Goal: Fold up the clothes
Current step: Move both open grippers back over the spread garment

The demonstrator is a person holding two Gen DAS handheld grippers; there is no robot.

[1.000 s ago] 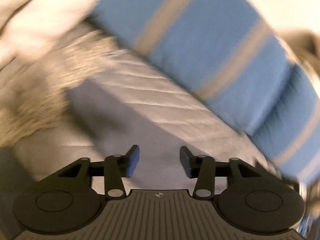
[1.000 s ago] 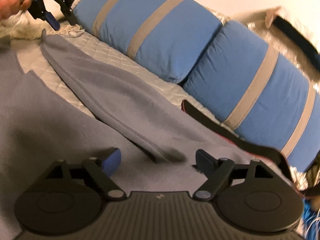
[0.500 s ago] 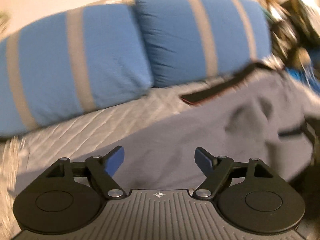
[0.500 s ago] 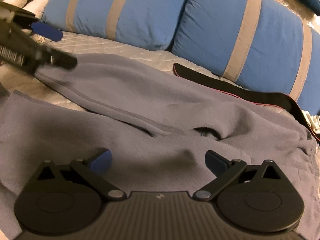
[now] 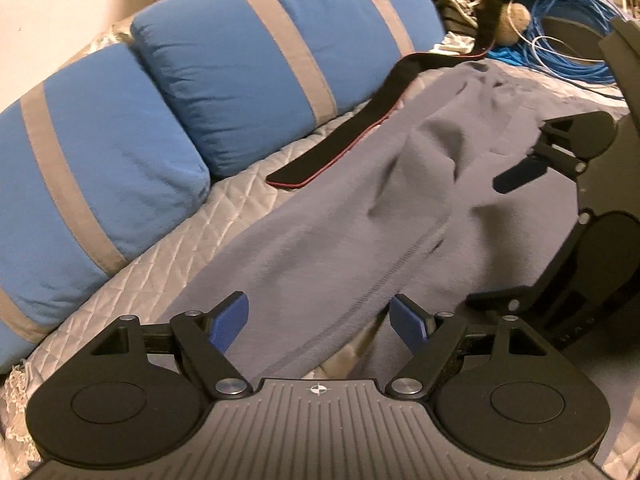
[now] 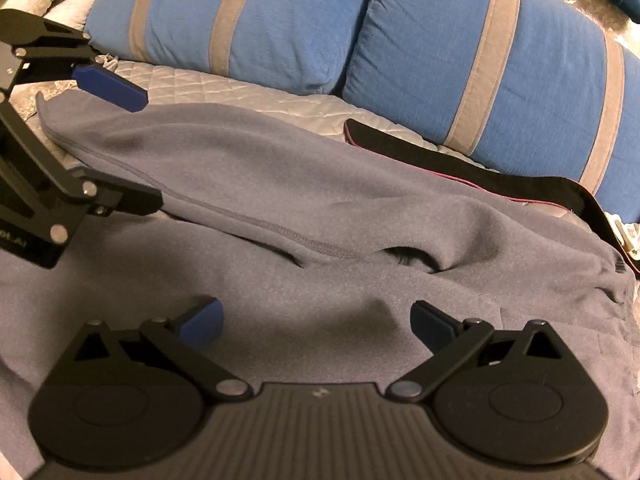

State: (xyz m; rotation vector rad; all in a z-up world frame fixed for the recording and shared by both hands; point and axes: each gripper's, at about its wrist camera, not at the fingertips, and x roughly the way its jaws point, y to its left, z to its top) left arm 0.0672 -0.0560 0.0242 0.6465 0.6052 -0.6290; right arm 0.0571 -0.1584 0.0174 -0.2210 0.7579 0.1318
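With both the left tongs and right tongs open and empty over the grey garment spread on the bed, I should pinch its folded seam edge squarely before lifting.

No legible text, only partial white letters on the left gripper body, too cut off to read
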